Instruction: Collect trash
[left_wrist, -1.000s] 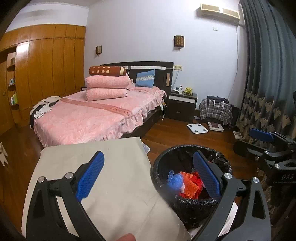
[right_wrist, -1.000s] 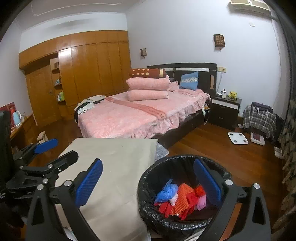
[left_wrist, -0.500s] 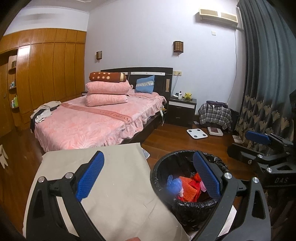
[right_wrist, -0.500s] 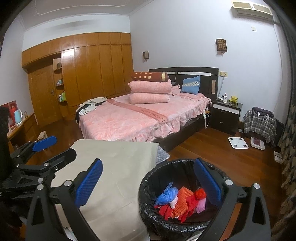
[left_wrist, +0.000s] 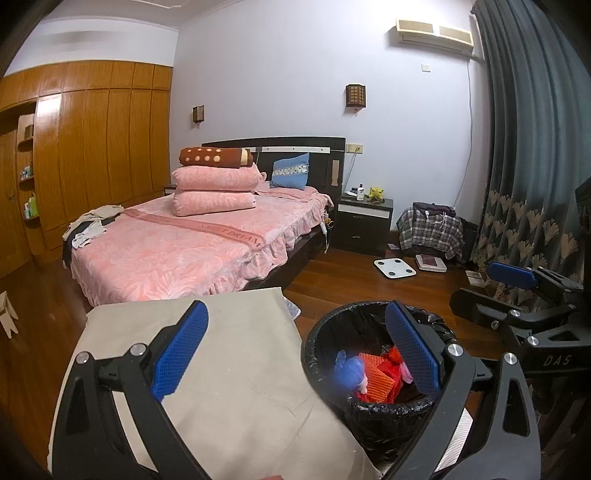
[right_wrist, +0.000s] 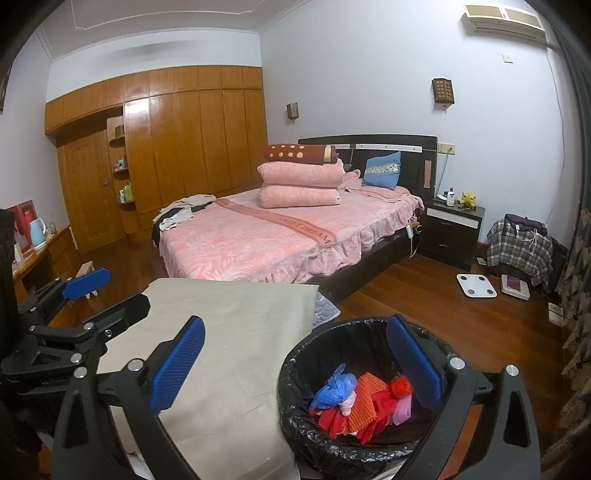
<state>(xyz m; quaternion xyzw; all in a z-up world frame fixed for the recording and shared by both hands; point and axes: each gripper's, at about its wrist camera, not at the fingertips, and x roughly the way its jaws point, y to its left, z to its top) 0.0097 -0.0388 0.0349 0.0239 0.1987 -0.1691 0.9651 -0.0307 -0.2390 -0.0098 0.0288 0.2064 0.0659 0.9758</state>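
Observation:
A black bin with a black liner stands at the right edge of a cloth-covered table. Inside lie blue, orange, red and pink scraps of trash. My left gripper is open and holds nothing, raised over the table's right edge and the bin's near side. My right gripper is also open with nothing in it, above the same spot. In each wrist view the other gripper shows at the side.
A bed with a pink cover stands behind the table. A dark nightstand, a checked bag and a white scale sit on the wooden floor. Curtains hang on the right.
Both grippers have risen and tilted up a little, so more of the room shows and the bin sits lower in view. Both stay open.

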